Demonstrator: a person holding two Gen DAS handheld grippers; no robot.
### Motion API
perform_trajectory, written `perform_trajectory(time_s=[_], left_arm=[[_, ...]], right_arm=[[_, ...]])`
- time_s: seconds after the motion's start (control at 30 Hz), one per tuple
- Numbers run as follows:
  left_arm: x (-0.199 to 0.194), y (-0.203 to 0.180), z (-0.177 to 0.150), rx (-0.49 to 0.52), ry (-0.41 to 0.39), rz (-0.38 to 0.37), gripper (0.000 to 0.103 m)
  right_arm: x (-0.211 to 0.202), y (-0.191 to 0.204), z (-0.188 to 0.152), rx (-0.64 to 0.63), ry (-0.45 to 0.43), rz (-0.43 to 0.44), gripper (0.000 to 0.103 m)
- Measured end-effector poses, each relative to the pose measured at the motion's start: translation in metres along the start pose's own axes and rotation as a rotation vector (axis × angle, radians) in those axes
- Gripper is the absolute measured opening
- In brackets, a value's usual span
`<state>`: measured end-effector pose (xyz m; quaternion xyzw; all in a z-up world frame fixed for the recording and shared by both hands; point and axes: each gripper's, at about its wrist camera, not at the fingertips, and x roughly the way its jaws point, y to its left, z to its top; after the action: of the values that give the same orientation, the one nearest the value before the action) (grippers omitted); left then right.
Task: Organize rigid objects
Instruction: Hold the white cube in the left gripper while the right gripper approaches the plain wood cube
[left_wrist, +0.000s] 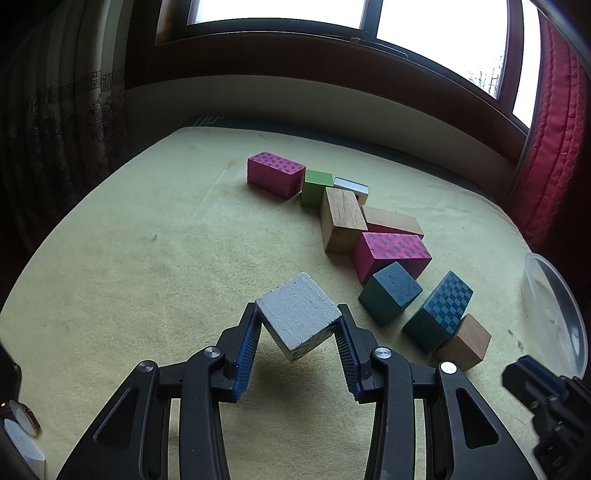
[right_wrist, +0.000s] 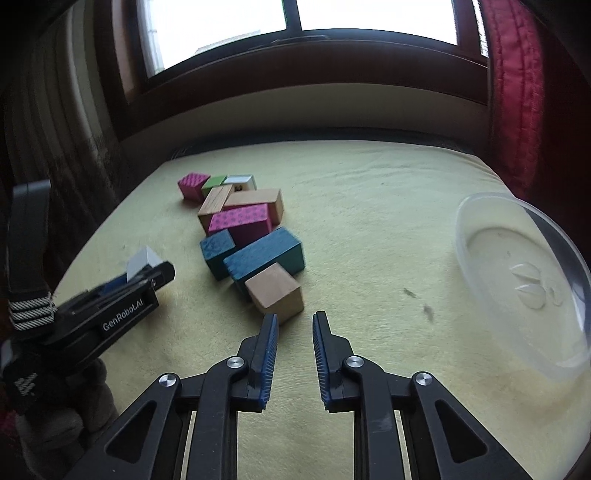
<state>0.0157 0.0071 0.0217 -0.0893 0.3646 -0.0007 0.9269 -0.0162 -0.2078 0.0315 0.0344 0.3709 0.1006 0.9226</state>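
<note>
While my left gripper (left_wrist: 300, 325) hangs above the pale yellow-green cloth surface (left_wrist: 147, 258), its blue-padded fingers (left_wrist: 249, 343) clamp a grey painted wooden cube (left_wrist: 297, 319) by two opposite faces, one corner pointing down and clear of the cloth. My right gripper (right_wrist: 294, 325) holds nothing, its fingers drawn in to a narrow gap, with the plain light-wood cube (right_wrist: 275, 293) just beyond my left fingertip, at the near end of the block row.

This is a room in a home. A patterned curtain (left_wrist: 66, 110) and a red quilted curtain (left_wrist: 554, 147) hang beside a dark wooden window (left_wrist: 332, 22). Toy blocks (left_wrist: 391, 251) lie on a yellow towel-covered surface (left_wrist: 147, 258).
</note>
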Motion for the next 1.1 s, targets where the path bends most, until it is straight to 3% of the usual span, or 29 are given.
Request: perform_trajectory(time_s=[0.63,0.67,0.77,1.1], left_arm=[[-0.004,0.0,-0.002,0.004,-0.007,0.026,0.042],[-0.004,0.0,-0.002,0.002,-0.008,0.027,0.042],[-0.004,0.0,-0.003,-0.001,-0.007,0.024,0.042],[-0.002,0.004,-0.003,-0.014,-0.002,0.004,0.042]], right_arm=[[-0.014,-0.025,-0.003,0.072,-0.01,0.053,0.021],[-0.011,-0.025,-0.001,0.072,-0.004,0.071,0.025],[0.001,-0.024,0.005,0.084,0.01,0.096,0.056],[0.039,0.007,0.019,-0.041,0.057,0.066,0.058]])
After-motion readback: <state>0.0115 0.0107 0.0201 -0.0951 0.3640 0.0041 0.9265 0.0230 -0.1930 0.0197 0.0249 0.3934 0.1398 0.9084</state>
